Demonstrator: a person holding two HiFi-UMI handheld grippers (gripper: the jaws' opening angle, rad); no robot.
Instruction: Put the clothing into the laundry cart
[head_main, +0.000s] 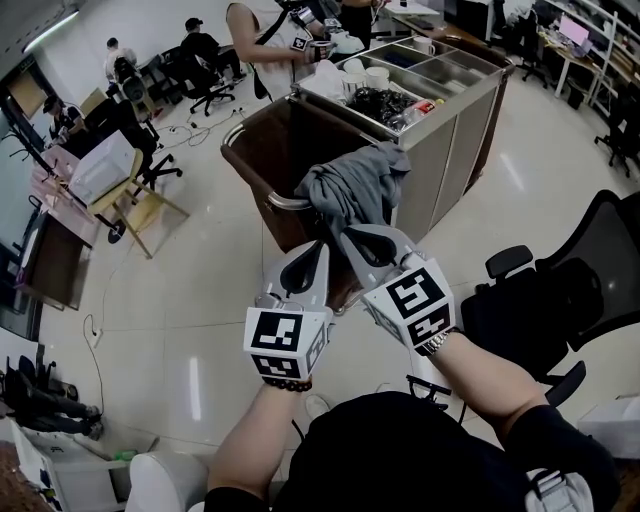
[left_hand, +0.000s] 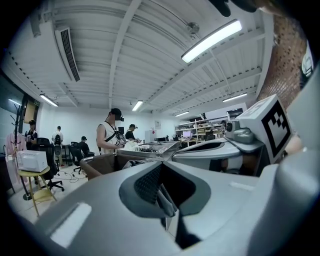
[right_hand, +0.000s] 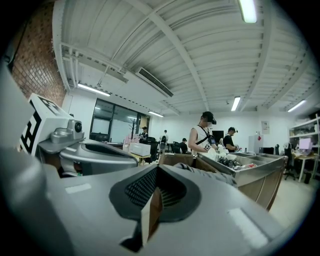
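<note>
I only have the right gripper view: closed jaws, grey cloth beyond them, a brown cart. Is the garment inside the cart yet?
Observer: Not fully. In the head view the grey garment lies bunched over the near rim of the laundry cart.
Operator: Where is the left gripper?
Observer: The left gripper is close beside the right gripper, both tips at the garment's near edge.
Operator: Is the left one gripping?
Observer: The left gripper view shows its jaws together on a fold of the garment.

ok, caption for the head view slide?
Left gripper and right gripper meet a grey garment draped over the rim of the laundry cart.
</note>
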